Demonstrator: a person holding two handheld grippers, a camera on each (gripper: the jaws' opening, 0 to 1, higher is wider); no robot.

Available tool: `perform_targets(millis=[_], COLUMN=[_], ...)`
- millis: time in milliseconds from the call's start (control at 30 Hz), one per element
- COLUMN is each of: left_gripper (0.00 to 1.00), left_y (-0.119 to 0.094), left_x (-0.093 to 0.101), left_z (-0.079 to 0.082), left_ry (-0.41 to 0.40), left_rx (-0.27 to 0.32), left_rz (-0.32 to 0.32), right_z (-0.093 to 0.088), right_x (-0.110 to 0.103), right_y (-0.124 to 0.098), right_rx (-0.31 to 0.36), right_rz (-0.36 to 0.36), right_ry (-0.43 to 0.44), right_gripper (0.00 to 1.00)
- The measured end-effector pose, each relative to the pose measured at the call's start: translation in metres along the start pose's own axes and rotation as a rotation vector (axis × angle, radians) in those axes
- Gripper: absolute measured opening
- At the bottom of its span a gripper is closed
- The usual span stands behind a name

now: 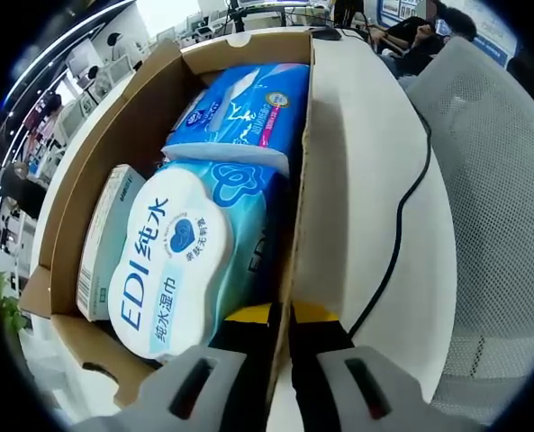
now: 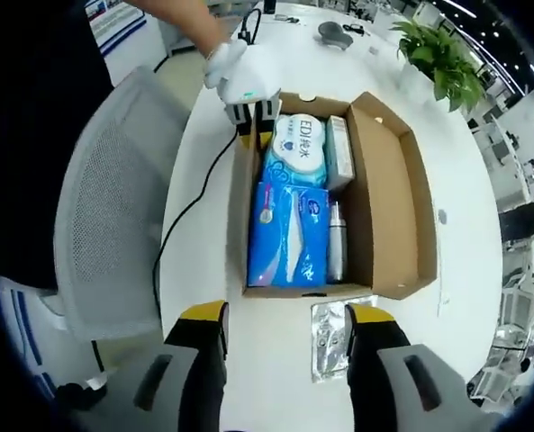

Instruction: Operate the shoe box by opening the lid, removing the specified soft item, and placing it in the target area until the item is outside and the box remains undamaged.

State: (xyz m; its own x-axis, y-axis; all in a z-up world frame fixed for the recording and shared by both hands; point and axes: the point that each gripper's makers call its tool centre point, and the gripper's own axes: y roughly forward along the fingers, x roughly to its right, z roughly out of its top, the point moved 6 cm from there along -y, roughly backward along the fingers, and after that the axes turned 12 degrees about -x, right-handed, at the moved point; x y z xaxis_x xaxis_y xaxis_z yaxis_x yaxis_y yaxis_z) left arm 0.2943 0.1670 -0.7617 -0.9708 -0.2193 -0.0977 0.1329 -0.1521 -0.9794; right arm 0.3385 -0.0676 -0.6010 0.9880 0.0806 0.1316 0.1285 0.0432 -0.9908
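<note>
The cardboard shoe box (image 2: 388,207) stands open on the white table, its lid flap folded outward. Inside lie a blue soft pack (image 2: 289,234), an EDI wet wipes pack (image 2: 298,144) with a white lid, a small carton (image 2: 339,153) and a slim bottle (image 2: 336,238). My left gripper (image 2: 253,121), held by a gloved hand, is shut on the box's side wall (image 1: 295,189) near the wipes pack (image 1: 172,261); the blue soft pack (image 1: 244,112) lies beyond it. My right gripper (image 2: 286,315) hangs open above the table, short of the box's near end, with nothing between its fingers.
A silver foil packet (image 2: 331,337) lies on the table (image 2: 203,270) just in front of the box. A black cable (image 1: 402,225) runs along the table beside the box. A grey mesh chair (image 2: 104,207) stands against the table edge. A potted plant (image 2: 442,54) stands at the far side.
</note>
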Motion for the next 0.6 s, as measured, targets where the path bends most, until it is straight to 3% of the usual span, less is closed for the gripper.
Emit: perform_targets(millis=[167,267,333,600], left_gripper=[0.04,0.04,0.04,0.04], left_y=[0.000,0.001,0.001,0.001], left_x=[0.000,0.000,0.000,0.000], left_z=[0.000,0.000,0.000,0.001], left_ry=[0.001,0.002,0.002,0.000], left_rx=[0.001,0.002,0.002,0.002], left_rz=[0.000,0.000,-0.001,0.000], right_z=[0.011,0.014,0.016,0.037], right_x=[0.005,0.006,0.006,0.017], right_y=[0.008,0.019,0.024,0.046], right_rx=[0.066,0.031,-0.004,0.039], right_rz=[0.062,0.065,0.059,0.101], right_ry=[0.086,0.078,0.028,0.055], right_gripper=[0.51,0.51,0.51,0.53])
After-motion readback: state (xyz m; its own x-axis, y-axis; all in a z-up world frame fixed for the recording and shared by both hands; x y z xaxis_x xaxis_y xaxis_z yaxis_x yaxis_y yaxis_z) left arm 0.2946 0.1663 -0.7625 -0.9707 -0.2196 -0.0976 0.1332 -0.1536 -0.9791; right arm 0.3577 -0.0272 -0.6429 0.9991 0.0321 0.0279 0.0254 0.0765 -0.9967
